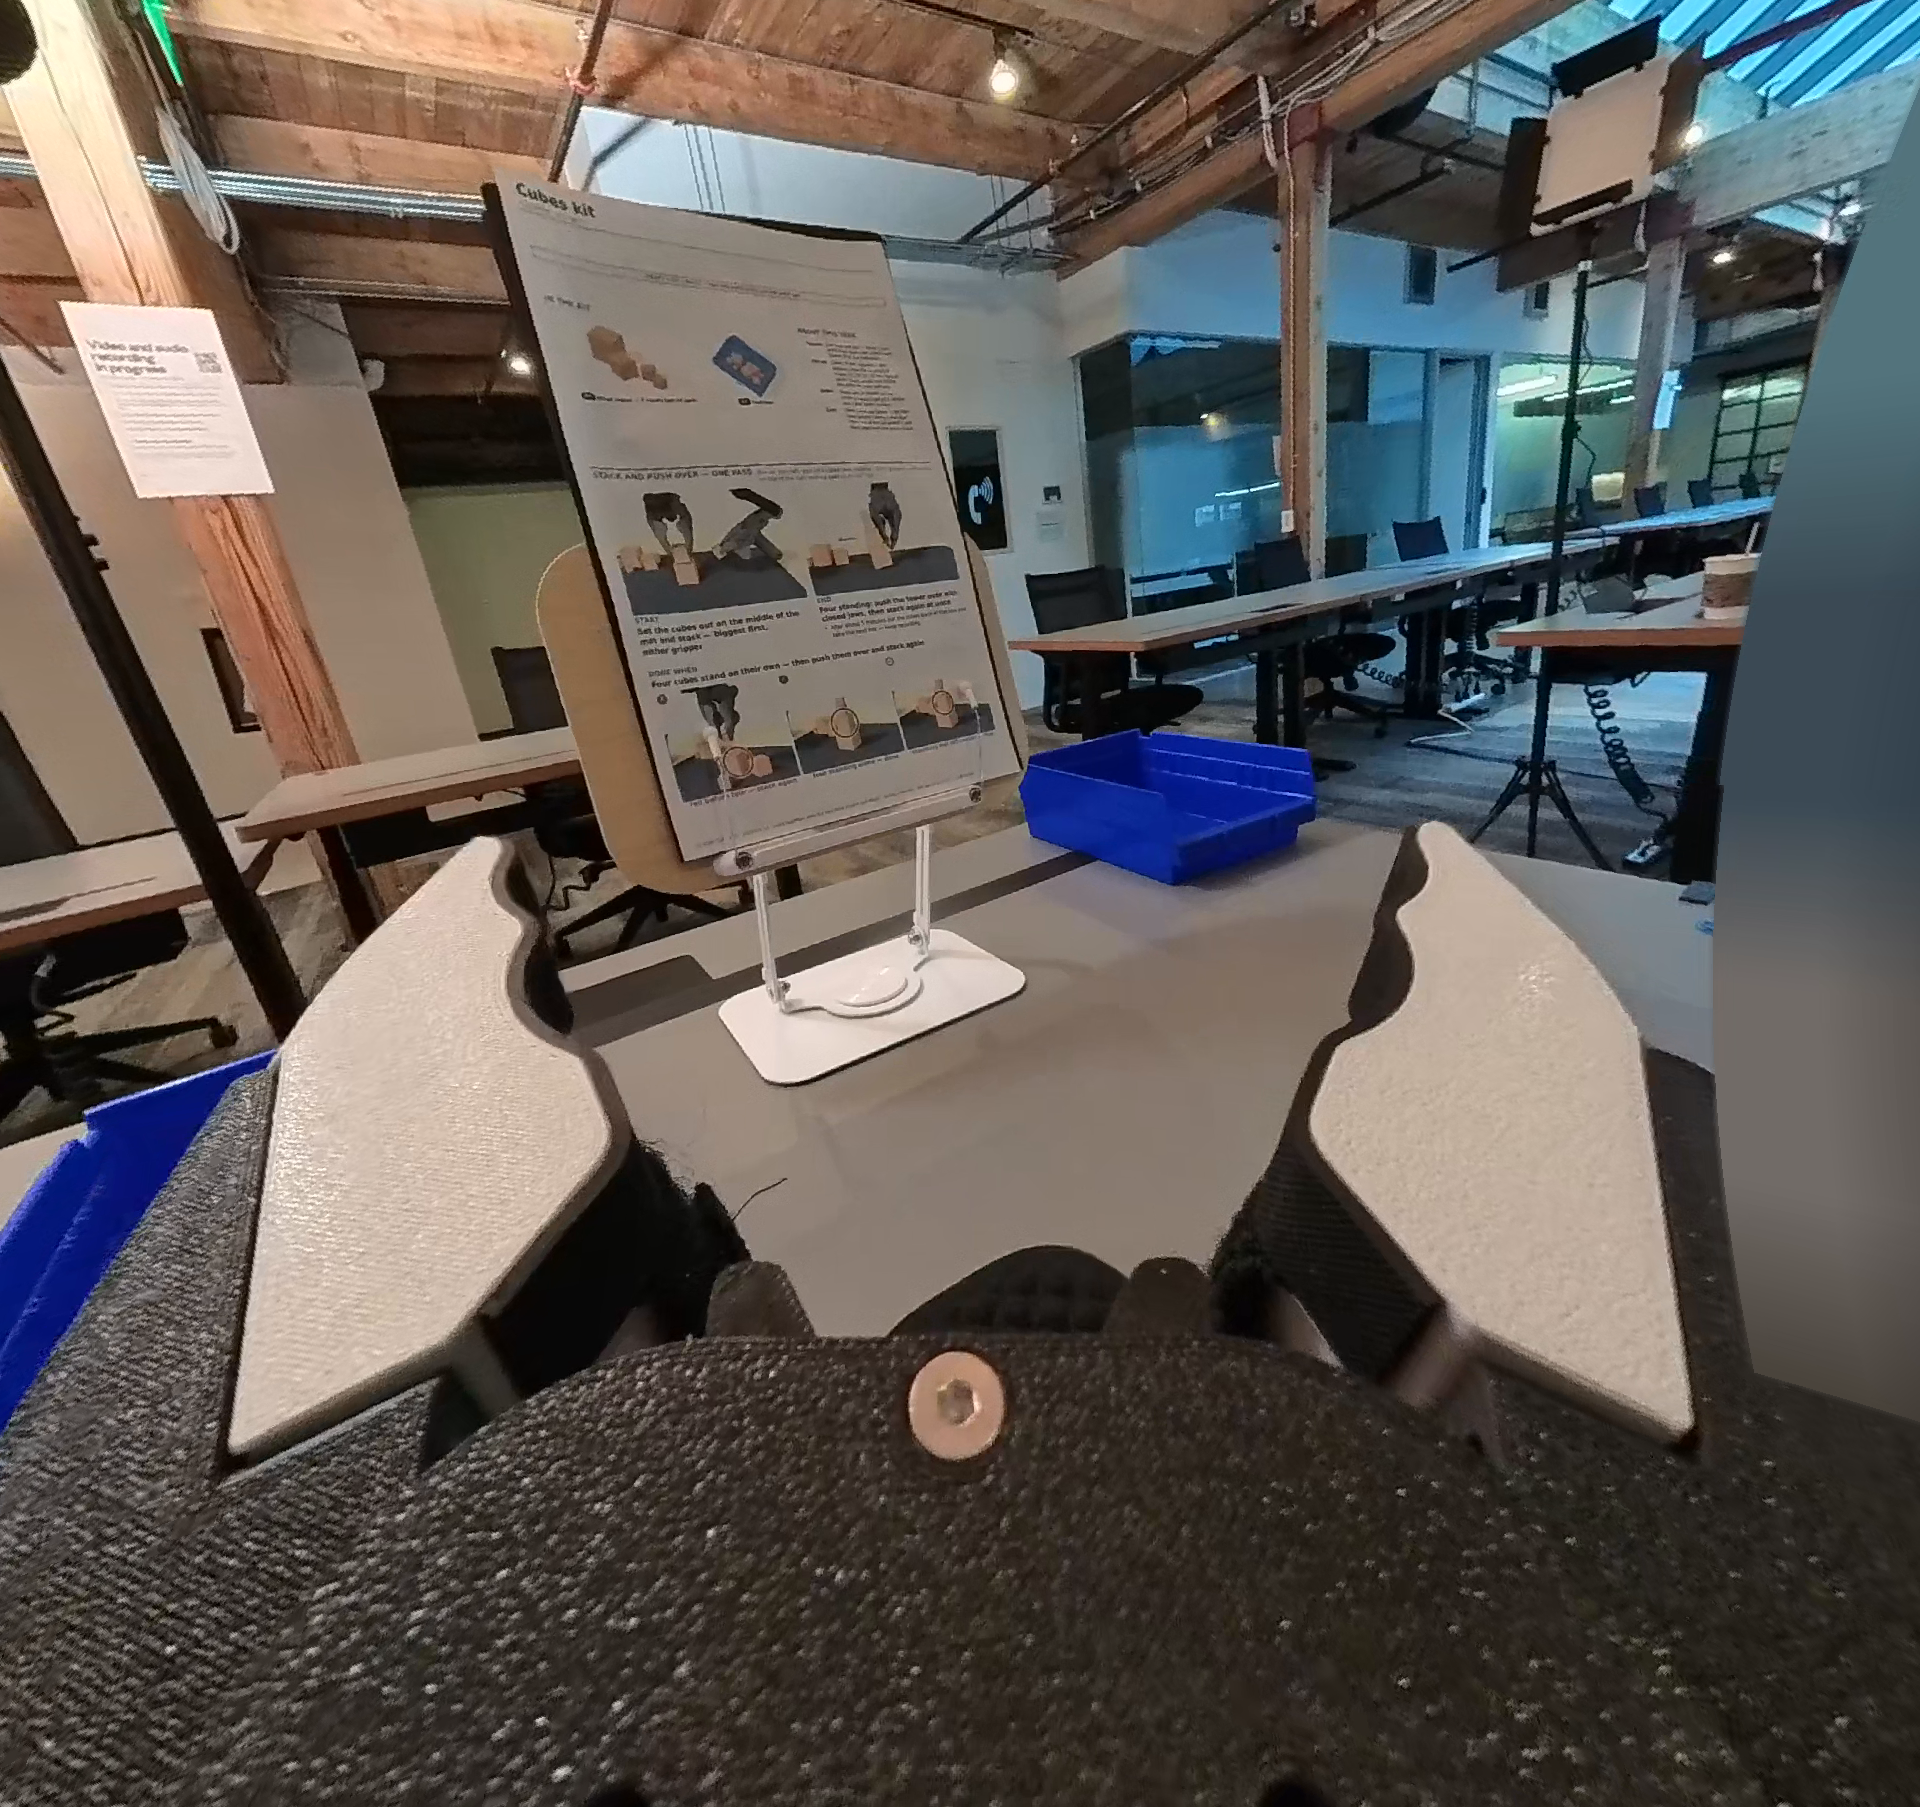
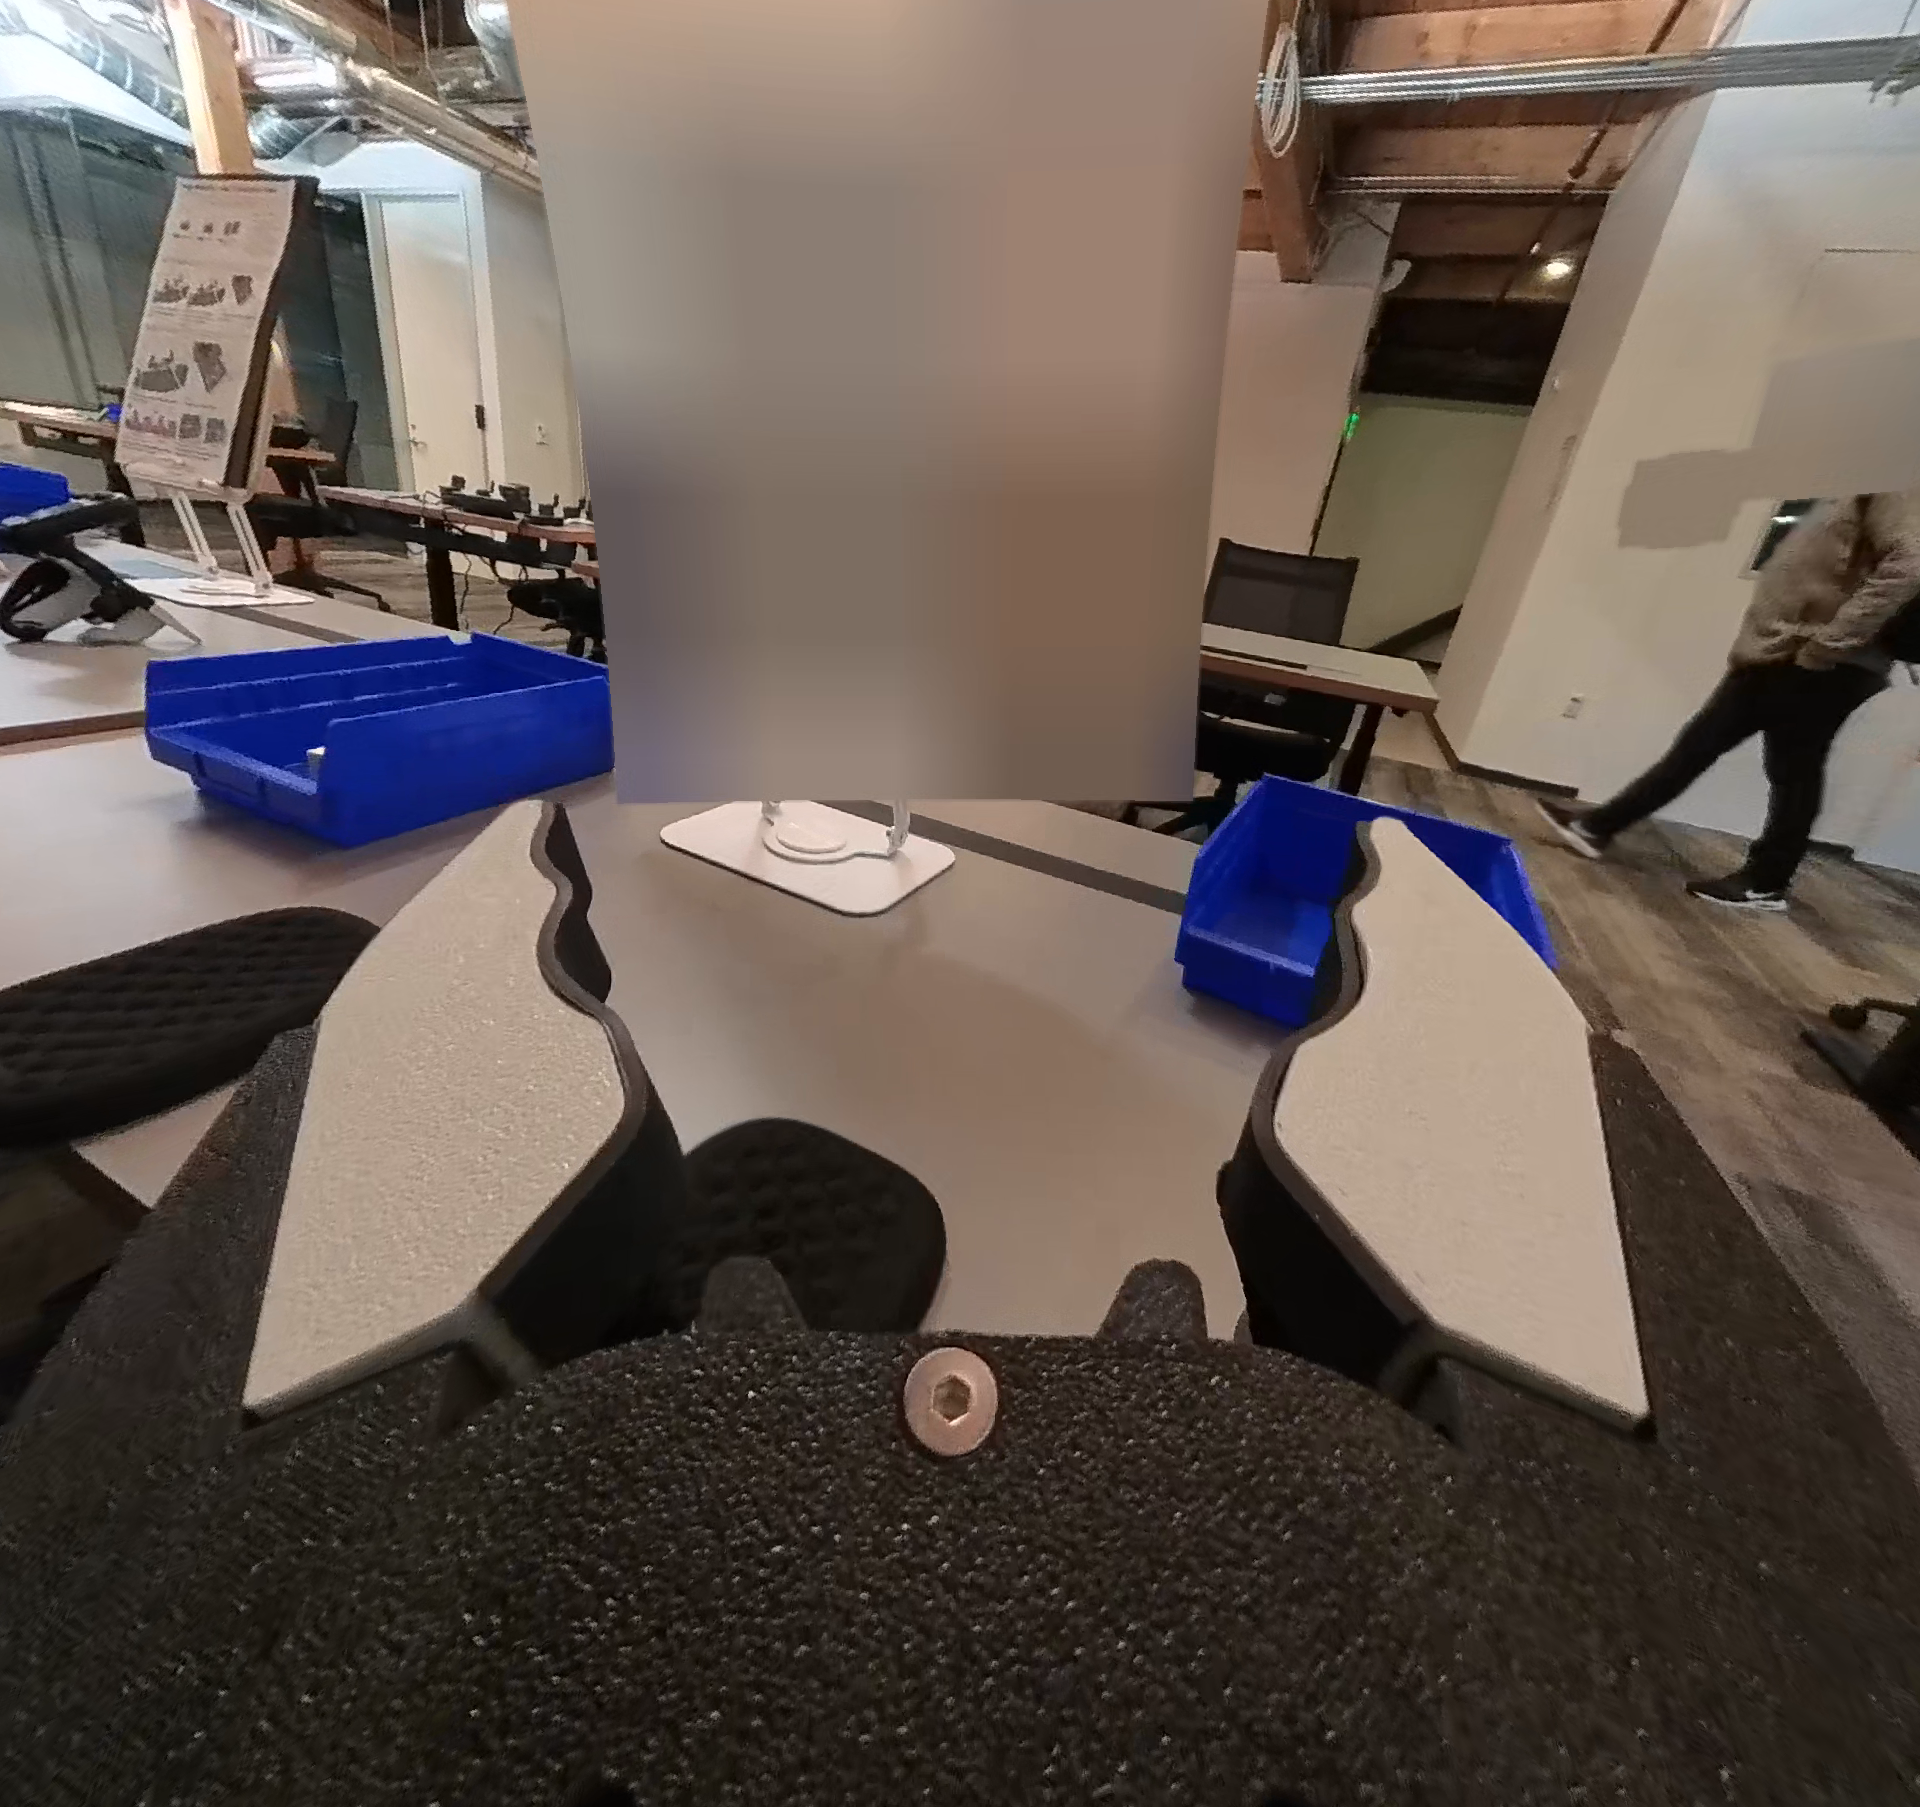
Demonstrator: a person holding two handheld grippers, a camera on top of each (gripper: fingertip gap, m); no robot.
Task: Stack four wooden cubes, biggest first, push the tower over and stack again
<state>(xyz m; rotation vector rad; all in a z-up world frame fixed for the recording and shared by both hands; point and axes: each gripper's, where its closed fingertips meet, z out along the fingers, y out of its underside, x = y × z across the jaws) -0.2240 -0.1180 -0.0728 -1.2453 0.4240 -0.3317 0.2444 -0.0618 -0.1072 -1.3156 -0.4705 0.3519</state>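
Hovering over the grey desk (image 1: 1039, 1113), the left tongs (image 1: 956, 926) gape wide with nothing between them; the right tongs (image 2: 956, 884) stand likewise released and bare. Straight ahead of both, near, sits the white base of a sheet stand (image 1: 873, 1004). A shallow blue bin (image 1: 1169, 807) lies farther off, right of the stand; a smaller blue bin (image 2: 1262, 916) sits just behind the right tongs' right finger.

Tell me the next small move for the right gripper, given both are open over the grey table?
Probably ease the right gripper slightly left, away from the small blue bin. Its right finger overlaps that bin in the right wrist view, while the grey table between the fingers is bare up to the white stand base. Both grippers are open and hold nothing.
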